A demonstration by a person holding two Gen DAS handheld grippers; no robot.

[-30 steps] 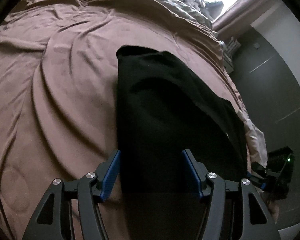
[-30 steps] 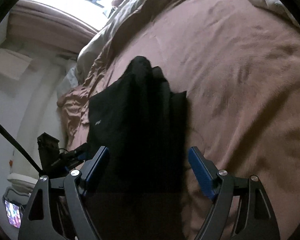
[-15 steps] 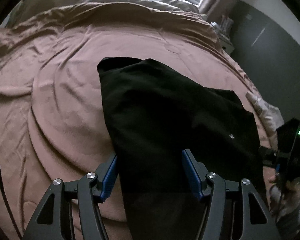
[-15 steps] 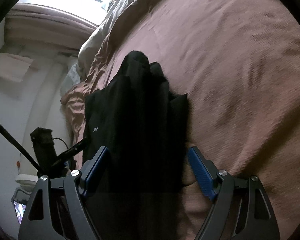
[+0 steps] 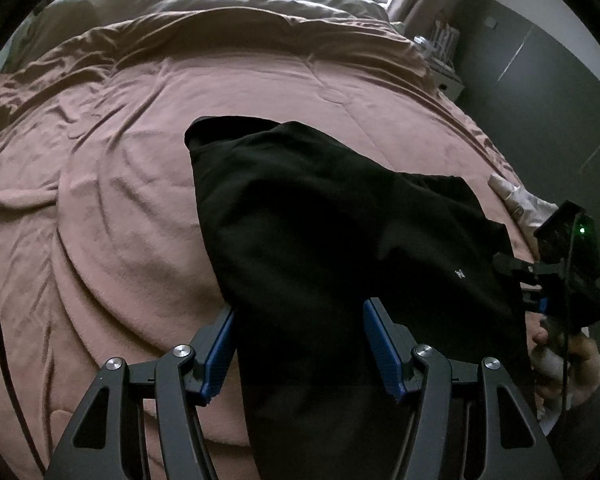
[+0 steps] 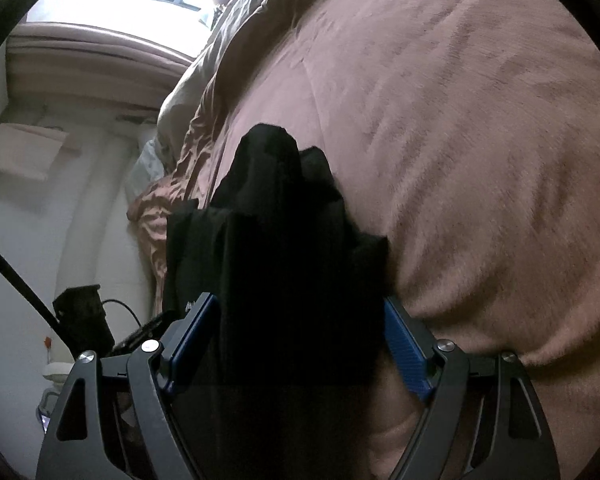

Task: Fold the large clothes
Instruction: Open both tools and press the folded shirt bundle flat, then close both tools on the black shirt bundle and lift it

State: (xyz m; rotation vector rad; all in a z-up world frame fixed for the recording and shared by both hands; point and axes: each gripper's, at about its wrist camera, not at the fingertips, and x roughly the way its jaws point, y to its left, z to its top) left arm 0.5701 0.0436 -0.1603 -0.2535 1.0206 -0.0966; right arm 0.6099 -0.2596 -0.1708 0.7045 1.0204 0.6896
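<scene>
In the left wrist view, a wrinkled brown bedspread [image 5: 132,184] covers the bed and fills the left side of the picture, with a thin dark cable [image 5: 0,344] running down its left edge. At the middle lies the black garment [image 5: 320,220], spread flat on the bedspread and stretching from a rounded far end down toward the camera. The left hand-held gripper [image 5: 298,344] sits at its near edge: its jaws stand spread, with the cloth lying between the blue pads [image 5: 220,348]. I cannot tell whether the pads press on the cloth; no pinch shows. Farther right, a small white logo [image 5: 459,274] marks the garment. At the far right edge, the right hand-held gripper [image 5: 540,280] shows from the side with a green light on its body, held in a hand [image 5: 560,360] just beside the garment's right border. Grey cabinet doors [image 5: 540,80] stand behind it.

In the right wrist view, a white wall and a dark device with a cord [image 6: 84,316] take up the left. At the middle, the black garment [image 6: 284,240] rises in a bunched ridge away from the camera, its near part lying between the spread jaws of the right hand-held gripper [image 6: 300,344]. The cloth lies against the inner faces of both blue pads, yet a firm grip cannot be told. To the right, the brown bedspread [image 6: 480,160] swells up in a broad fold.
</scene>
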